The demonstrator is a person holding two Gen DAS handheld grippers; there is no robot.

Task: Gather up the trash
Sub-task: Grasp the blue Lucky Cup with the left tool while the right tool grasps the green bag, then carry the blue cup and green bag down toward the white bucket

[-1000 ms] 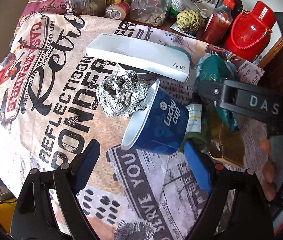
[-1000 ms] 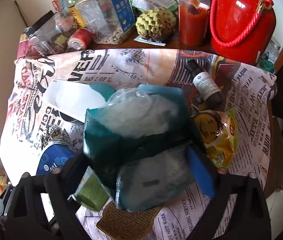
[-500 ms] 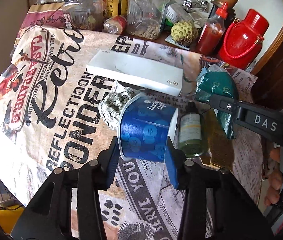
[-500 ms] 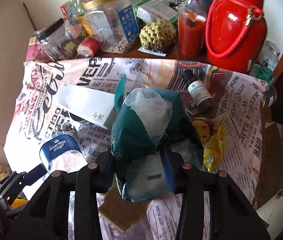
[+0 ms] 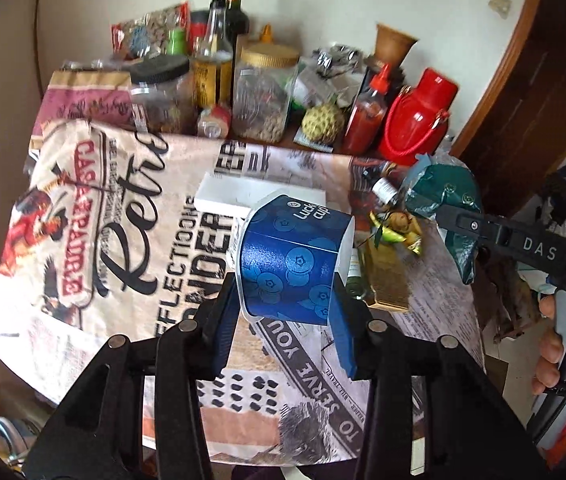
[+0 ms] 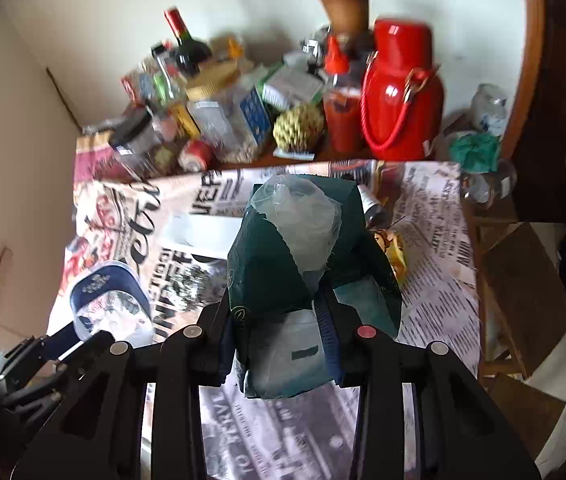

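The surface (image 5: 95, 240), covered in a printed newspaper-style cloth, is where the job stands at roughly its middle: two pieces of trash are off it and in the air, several more lie on it, and no bin or bag shows in either view, so nothing can be judged as disposed of yet. At the far edge a crowd of jars, bottles and a red jug (image 5: 415, 120) looks like kept goods rather than trash, though that is a judgement. Of the pieces left, the largest is a white box (image 5: 223, 196) lying flat near the middle of the cloth; to the right lie a crumpled yellow wrapper (image 5: 397, 226), a brown flat piece (image 5: 387, 280) and a small dropper bottle (image 5: 383, 188). The green bag (image 6: 307, 264), crumpled with clear plastic showing at its top, is pinched in the right tool (image 6: 283, 332), whose jaws are closing further on it; it hangs clear above the cloth. The blue paper cup (image 5: 295, 264), lying on its side, is pinched across its wall by the left tool (image 5: 287, 320), pads pressed on either side, and held above the cloth. What remains, by my reading, is to carry both to a bin and return for the rest.
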